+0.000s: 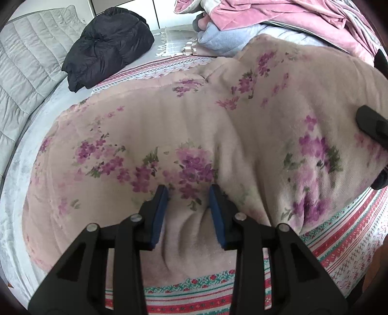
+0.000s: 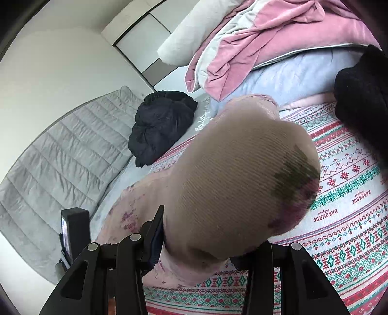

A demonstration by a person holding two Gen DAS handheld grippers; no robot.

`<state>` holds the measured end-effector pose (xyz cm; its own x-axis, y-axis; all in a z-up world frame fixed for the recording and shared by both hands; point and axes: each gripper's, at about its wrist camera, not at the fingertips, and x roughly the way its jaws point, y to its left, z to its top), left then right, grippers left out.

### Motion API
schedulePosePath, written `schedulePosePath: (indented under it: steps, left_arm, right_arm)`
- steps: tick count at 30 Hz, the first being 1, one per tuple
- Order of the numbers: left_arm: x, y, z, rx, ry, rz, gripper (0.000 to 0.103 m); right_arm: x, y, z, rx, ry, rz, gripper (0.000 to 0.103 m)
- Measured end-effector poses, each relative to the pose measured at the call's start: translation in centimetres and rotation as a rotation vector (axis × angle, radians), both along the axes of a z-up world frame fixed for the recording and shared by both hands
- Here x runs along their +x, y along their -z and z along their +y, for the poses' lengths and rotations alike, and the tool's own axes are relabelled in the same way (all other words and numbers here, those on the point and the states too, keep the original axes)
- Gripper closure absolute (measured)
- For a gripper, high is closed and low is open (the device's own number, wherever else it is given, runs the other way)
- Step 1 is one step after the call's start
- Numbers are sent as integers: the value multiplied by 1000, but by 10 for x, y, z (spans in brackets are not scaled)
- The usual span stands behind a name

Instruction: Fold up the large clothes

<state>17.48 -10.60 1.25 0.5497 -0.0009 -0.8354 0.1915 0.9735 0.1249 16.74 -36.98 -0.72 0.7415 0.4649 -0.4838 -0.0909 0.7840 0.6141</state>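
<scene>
Floral pink fleece garment (image 1: 194, 135) lies spread across the bed, on top of a patterned bedspread (image 1: 339, 247) with red/teal bands. Left gripper (image 1: 188, 213) is down at the garment's near edge, jaws apart, blue pads (image 1: 160, 213) either side of a bunched ridge of fleece; not pinching it. Right gripper (image 2: 206, 244) is clamped on a raised fold of the same garment (image 2: 242, 184): fabric balloons up right in front of the lens, blurred, hiding the right finger; left finger (image 2: 155, 232) is pressed against the cloth. In the left wrist view the right gripper's black body (image 1: 373, 126) shows at the far right edge, over the garment. Part of the left gripper unit (image 2: 75, 232) is visible in the right wrist view, low left. Black puffy jacket (image 1: 109, 46) sits bundled further back on the bed, well apart from the garment. Pink velvet clothing (image 1: 266, 12) and a light blue fleece (image 1: 228, 36) are piled at the far end. Grey quilted cover (image 1: 29, 60) runs along the left side. Another black item (image 2: 363, 101) sits on the bedspread at the right.
</scene>
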Motion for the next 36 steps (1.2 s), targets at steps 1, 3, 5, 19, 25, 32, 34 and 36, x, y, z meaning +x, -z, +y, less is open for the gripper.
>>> schedulePosePath:
  steps: [1, 3, 5, 19, 25, 32, 34, 36]
  left_arm:
    - [-3, -2, -1, 3, -3, 4, 66]
    - [-13, -9, -4, 26, 6, -1, 66]
    - [-23, -16, -5, 44, 28, -25, 65]
    - [-14, 9, 10, -90, 13, 80, 64]
    - [-12, 11, 15, -110, 19, 90, 64]
    - [-15, 7, 16, -118, 41, 76, 64]
    - [-19, 4, 15, -102, 48, 74, 64]
    - [-26, -3, 11, -64, 62, 72, 64]
  right_arm:
    - [0, 1, -1, 4, 0, 4, 59]
    - [2, 3, -3, 12, 3, 12, 59]
    - [3, 5, -7, 29, 8, 22, 59]
    - [-1, 0, 3, -6, -13, 5, 59]
    - [-7, -14, 25, -109, -49, -64, 59]
    - [3, 4, -1, 20, 0, 18, 59]
    - [5, 6, -4, 29, 7, 27, 59]
    - [4, 5, -3, 20, 7, 23, 59]
